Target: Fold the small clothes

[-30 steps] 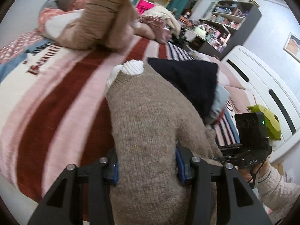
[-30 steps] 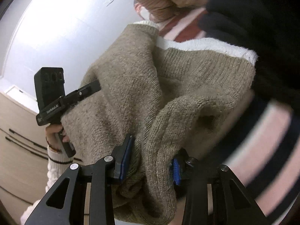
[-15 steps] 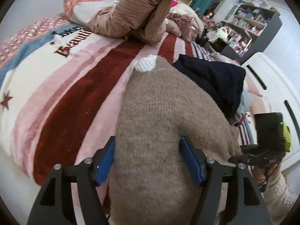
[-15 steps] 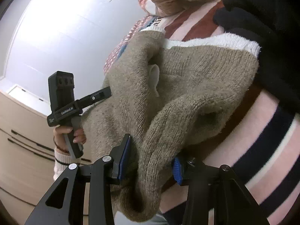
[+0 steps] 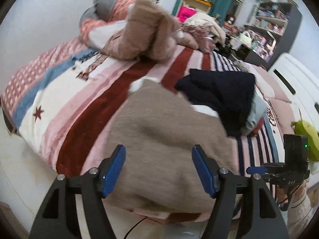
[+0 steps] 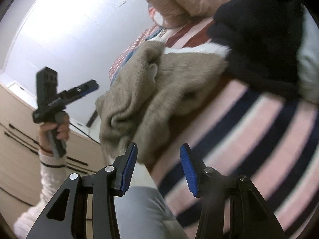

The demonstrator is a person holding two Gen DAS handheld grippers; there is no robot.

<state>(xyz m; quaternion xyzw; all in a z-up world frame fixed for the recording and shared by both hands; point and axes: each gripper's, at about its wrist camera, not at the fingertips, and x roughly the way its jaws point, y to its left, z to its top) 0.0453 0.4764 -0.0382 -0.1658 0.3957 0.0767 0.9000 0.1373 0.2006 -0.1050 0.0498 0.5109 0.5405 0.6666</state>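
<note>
A: Sweater, tan knit with white trim, lay bunched on the striped blanket at the near edge of the bed. In the left wrist view it filled the 6 o'clock half of the frame. Motion blur was heavy there.

B: Left hand-held gripper?

A: Jaws were spread wide, blue pads on either side of the sweater's near bulge. Contact could not be judged through the blur. Nothing was pinched.

B: Right hand-held gripper?

A: Also spread. The left pad sat just beside the sweater's lower fold at 11 o'clock from the jaws; the gap between the pads showed only blanket and the operator's grey trouser leg.

B: Neighbours of the sweater?

A: Dark navy garment lay at 2 o'clock from it, touching or overlapping the white trim; a pale blue piece stuck out under the navy one. A heap of beige and pink clothing sat well apart at 12 o'clock.

B: Cross-views?

A: Right wrist view showed the left unit held at 9 o'clock, clear of the bed. Left wrist view showed the right unit at 4 o'clock, beside the blanket edge. A green plush toy lay behind it.
</note>
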